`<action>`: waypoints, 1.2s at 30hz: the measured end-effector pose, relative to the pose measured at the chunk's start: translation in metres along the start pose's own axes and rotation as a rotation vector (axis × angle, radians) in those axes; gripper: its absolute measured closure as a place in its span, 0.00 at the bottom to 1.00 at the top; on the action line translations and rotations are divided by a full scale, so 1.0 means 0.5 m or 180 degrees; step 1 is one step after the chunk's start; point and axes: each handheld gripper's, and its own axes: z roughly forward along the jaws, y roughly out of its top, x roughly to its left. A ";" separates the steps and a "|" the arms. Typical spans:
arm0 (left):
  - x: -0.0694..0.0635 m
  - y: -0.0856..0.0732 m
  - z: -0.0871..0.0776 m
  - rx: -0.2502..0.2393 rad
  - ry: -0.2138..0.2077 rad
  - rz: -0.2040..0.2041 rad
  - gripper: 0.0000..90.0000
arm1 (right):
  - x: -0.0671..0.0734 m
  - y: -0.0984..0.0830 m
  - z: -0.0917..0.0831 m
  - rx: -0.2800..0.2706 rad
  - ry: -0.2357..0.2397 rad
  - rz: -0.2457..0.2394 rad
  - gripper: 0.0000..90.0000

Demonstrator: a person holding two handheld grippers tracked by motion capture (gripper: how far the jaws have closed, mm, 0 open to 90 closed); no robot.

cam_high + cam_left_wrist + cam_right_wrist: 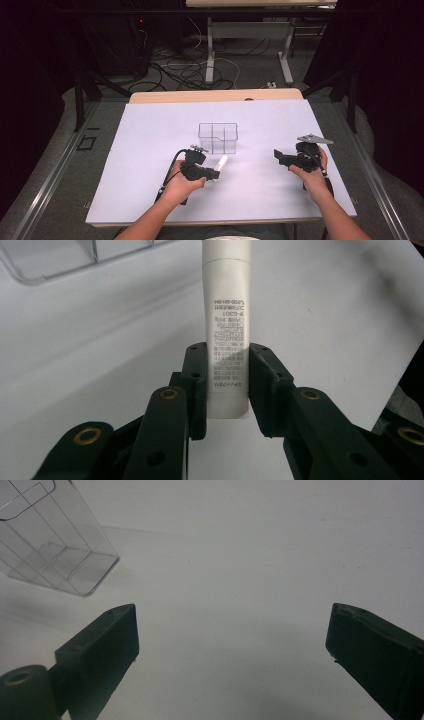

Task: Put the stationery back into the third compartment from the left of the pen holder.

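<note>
A white tube (pixel 227 315) with small printed text stands between the pads of my left gripper (pixel 227 385), which is shut on the tube's crimped end. From above, the tube (pixel 221 162) pokes out of the left gripper (pixel 212 175) toward a clear plastic divided box (pixel 218 138) at mid-table. Well apart on the right side of the table, my right gripper (pixel 278 156) points left. In its own view the right gripper (pixel 232 640) has its jaws wide apart over bare white surface, nothing between them. The clear box (pixel 50 545) sits at its upper left.
The table (pixel 150 150) carries a large white sheet. Its wooden far edge (pixel 215 96) shows beyond the sheet. Cables and table legs (pixel 210 55) lie on the floor behind. A corner of the clear box (pixel 75 260) sits just beyond the tube.
</note>
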 end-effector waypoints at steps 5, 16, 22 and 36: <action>-0.006 0.000 -0.007 -0.0243 0.0102 0.0140 0.79 | 0.003 0.001 -0.002 -0.0012 -0.0017 -0.0021 0.08; -0.017 -0.002 -0.022 -0.0791 0.0258 0.0290 0.79 | 0.009 0.005 -0.005 -0.0071 -0.0093 0.0021 0.11; -0.014 -0.001 -0.032 -0.0962 0.0304 0.0347 0.79 | 0.020 0.007 -0.004 -0.0013 -0.0021 -0.0002 0.16; -0.014 -0.002 -0.044 -0.1177 0.0373 0.0314 0.79 | 0.076 0.026 -0.010 0.0004 0.0306 0.0125 0.25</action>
